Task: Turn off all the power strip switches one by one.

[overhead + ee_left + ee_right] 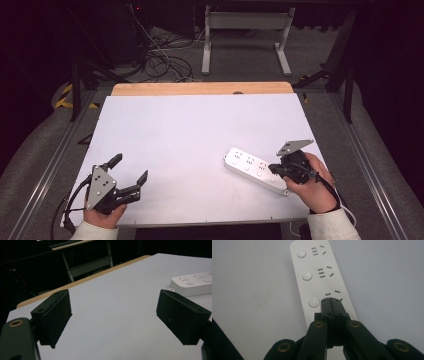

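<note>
No legible text, labels, brands or numbers, power strip (319,275) face unmarked

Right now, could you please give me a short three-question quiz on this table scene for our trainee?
1. True or false: the right tool has its jaws pressed together over the power strip.
2. How many round buttons does the right gripper view show on the strip?
3. The left tool is: A) open, nothing between its jaws; B) holding the strip.

Key: 1 true; 2 three; 3 A.
</note>
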`<control>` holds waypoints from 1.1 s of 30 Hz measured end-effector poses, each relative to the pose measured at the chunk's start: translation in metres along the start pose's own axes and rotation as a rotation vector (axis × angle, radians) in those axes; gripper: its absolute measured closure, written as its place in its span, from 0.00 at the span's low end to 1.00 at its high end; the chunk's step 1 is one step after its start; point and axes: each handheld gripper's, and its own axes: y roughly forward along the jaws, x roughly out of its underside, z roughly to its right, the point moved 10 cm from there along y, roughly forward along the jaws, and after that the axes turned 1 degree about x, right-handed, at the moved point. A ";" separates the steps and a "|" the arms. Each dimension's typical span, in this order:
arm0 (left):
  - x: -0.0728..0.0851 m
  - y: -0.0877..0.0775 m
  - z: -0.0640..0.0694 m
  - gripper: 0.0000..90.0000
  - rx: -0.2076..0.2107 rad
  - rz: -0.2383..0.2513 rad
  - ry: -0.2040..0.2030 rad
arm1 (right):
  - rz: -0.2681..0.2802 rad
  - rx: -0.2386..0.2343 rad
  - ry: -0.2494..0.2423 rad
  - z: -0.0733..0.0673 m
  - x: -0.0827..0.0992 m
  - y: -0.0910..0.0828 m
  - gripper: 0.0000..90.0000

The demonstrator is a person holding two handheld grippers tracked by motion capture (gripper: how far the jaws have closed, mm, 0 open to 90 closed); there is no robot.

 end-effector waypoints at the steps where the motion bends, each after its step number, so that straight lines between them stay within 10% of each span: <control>1: 0.000 0.000 0.000 0.15 0.000 0.000 -0.001 | -0.014 -0.006 0.001 0.000 0.002 0.001 1.00; 15: 0.001 0.000 0.000 0.15 -0.003 -0.003 -0.005 | -0.136 -0.031 0.004 -0.003 0.017 0.013 1.00; 33: 0.000 0.000 0.000 0.15 -0.007 0.000 -0.004 | -0.162 -0.056 0.025 -0.007 0.023 0.020 1.00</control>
